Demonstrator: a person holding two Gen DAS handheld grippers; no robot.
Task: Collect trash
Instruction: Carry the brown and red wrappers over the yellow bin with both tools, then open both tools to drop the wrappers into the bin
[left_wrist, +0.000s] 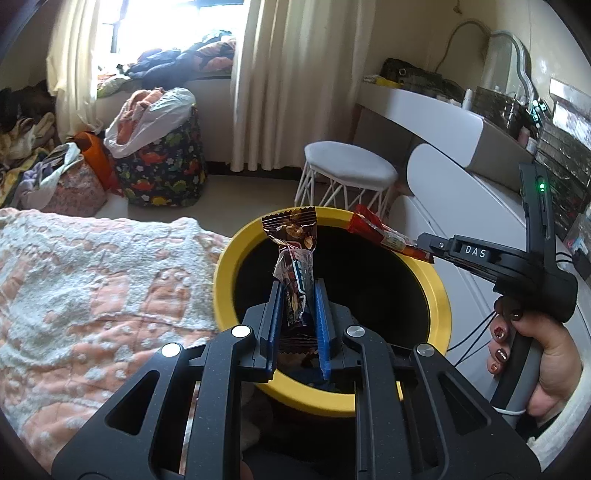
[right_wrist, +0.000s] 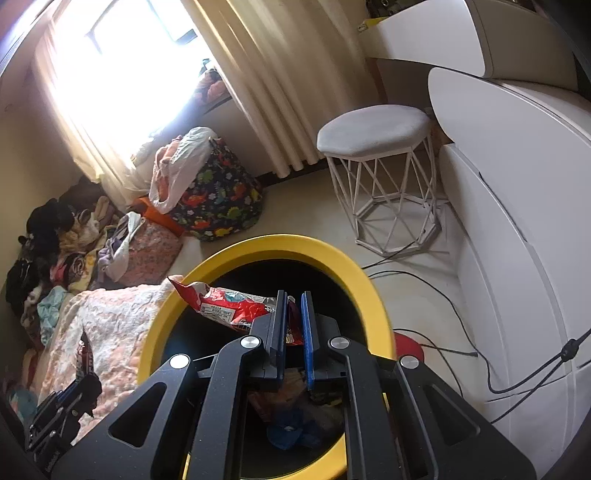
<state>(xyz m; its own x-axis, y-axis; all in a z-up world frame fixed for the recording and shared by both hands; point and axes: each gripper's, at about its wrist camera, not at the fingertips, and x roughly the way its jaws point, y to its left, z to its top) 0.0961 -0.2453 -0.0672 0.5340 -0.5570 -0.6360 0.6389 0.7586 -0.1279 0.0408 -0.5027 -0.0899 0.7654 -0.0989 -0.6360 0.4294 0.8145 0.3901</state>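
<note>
A brown wrapper (left_wrist: 295, 266) was pinched upright in the left gripper (left_wrist: 298, 295), its long axis pointing away over the bin (left_wrist: 441, 295) mouth. A red wrapper (right_wrist: 225, 304) was clamped by the right gripper (right_wrist: 293, 314), lying crosswise above the bin's far rim (both already over the opening). Release alone was judged to remain.

Red wrapper (right_wrist: 229, 304) clamped in right gripper (right_wrist: 293, 317) over yellow-rimmed bin (right_wrist: 373, 291), trash seen inside, white stool (right_wrist: 373, 129) beyond, bedspread (right_wrist: 110, 325) at left.
</note>
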